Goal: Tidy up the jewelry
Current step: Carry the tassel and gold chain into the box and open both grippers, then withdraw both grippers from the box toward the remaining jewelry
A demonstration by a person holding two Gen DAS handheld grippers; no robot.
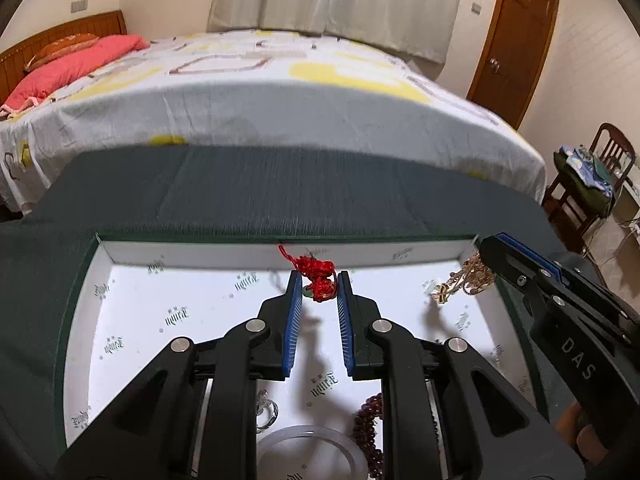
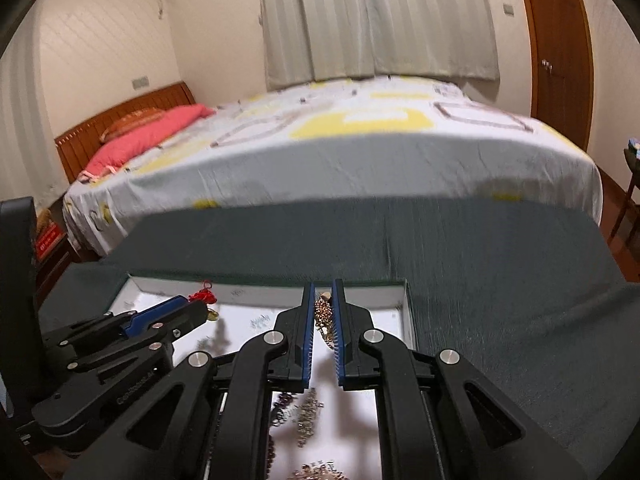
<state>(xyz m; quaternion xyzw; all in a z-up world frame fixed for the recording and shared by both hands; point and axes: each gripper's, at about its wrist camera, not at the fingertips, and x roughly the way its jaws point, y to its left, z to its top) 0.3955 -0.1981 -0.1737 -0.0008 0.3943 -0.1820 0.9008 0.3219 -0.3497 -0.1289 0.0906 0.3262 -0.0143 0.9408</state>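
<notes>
Hovering over a shallow white tray [image 1: 132, 276] with small printed marks, both tongs point toward the tray's far wall. The tray sits on a table covered in dark green cloth [image 1: 280, 196], and a bed [image 1: 280, 92] with a white and yellow sheet lies just behind it. The left tongs [image 1: 318, 292] stand narrowly apart around a red knotted cord ornament [image 1: 320, 276], which lies near the middle of the far wall; the blue pads [image 1: 294, 320] flank it, but whether they press on it cannot be told. From the right wrist view the same red ornament [image 2: 202, 295] shows just past the tip of the left tongs [image 2: 188, 312]. The right tongs [image 2: 323, 312] are nearly closed on a gold chain [image 2: 323, 314], whose links hang between the blue pads [image 2: 307, 332] in the tray's far right corner. In the left wrist view that gold chain [image 1: 466, 278] is bunched at the corner beside the tip of the right tongs [image 1: 504, 252]. Nearer the cameras, a string of dark red beads [image 1: 366, 436], a clear ring-shaped bangle [image 1: 312, 452] and a small silver piece [image 1: 268, 412] lie on the tray floor, partly hidden by the left tongs. A pale beaded strand [image 2: 308, 414] lies under the right tongs.
</notes>
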